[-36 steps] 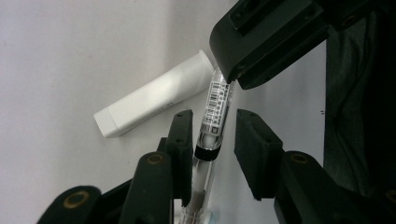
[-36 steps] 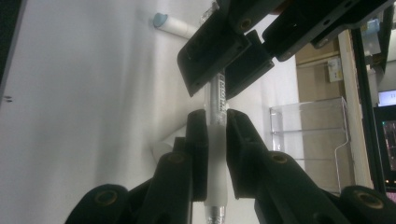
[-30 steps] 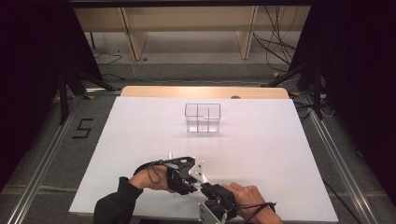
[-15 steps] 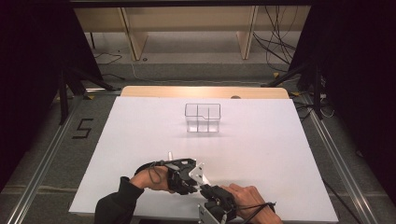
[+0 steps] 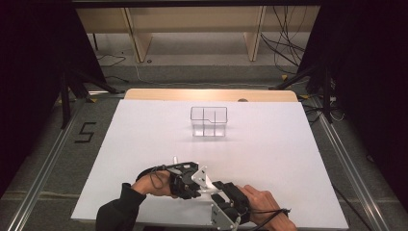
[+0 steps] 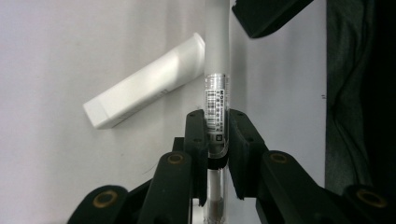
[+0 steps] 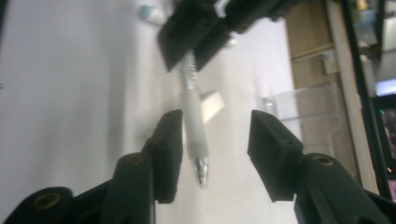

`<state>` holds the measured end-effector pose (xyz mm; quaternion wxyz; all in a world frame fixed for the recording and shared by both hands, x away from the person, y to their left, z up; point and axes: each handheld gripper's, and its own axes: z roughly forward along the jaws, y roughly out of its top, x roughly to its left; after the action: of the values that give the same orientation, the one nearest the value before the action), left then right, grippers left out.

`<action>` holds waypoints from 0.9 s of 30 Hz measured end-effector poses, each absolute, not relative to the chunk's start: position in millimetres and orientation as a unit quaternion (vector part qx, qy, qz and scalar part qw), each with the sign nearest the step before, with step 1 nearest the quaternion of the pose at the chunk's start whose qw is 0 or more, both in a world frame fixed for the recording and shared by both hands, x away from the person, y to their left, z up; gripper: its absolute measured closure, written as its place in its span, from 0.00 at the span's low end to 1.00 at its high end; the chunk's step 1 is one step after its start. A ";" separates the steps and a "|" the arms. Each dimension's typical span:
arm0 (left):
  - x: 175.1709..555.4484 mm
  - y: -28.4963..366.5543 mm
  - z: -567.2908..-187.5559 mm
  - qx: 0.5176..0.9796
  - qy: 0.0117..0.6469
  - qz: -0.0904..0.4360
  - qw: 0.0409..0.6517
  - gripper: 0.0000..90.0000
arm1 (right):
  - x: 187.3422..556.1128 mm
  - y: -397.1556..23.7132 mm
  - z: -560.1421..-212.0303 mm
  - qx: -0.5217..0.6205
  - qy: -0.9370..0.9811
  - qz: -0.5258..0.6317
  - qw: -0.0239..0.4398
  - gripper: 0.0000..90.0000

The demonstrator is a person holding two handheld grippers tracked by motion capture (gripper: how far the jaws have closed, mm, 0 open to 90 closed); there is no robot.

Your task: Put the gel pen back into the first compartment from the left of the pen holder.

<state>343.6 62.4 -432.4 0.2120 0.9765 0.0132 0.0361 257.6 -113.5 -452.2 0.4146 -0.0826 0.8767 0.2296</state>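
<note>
The pen [image 6: 217, 56] is frosted white with a clear section bearing a black-and-white barcode label (its tip [image 7: 201, 171] is silver). The cap [image 6: 144, 88] is plain white. Both tongs [image 6: 217, 135] [image 7: 212, 149] are black with brass-coloured rivets. The table [image 5: 269, 144] is white, and the box [image 5: 209, 121] is clear.

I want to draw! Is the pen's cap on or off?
Off. The pen shows its bare metal tip, and the white cap lies apart on the table.
</note>
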 end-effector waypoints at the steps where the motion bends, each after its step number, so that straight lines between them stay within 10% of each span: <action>1: 344.3 63.0 -432.1 0.976 0.015 0.037 0.212 0.87 | 258.5 -115.5 -450.2 -0.068 0.874 0.239 0.418 0.60; 27: 371.2 93.3 -418.3 0.905 0.207 0.100 0.358 0.87 | 287.6 -160.9 -443.6 0.244 0.806 0.432 0.322 0.41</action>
<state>371.2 93.3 -418.3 0.3576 0.9052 0.2070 0.0996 287.6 -160.9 -443.6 0.3217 0.2438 0.8064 0.4321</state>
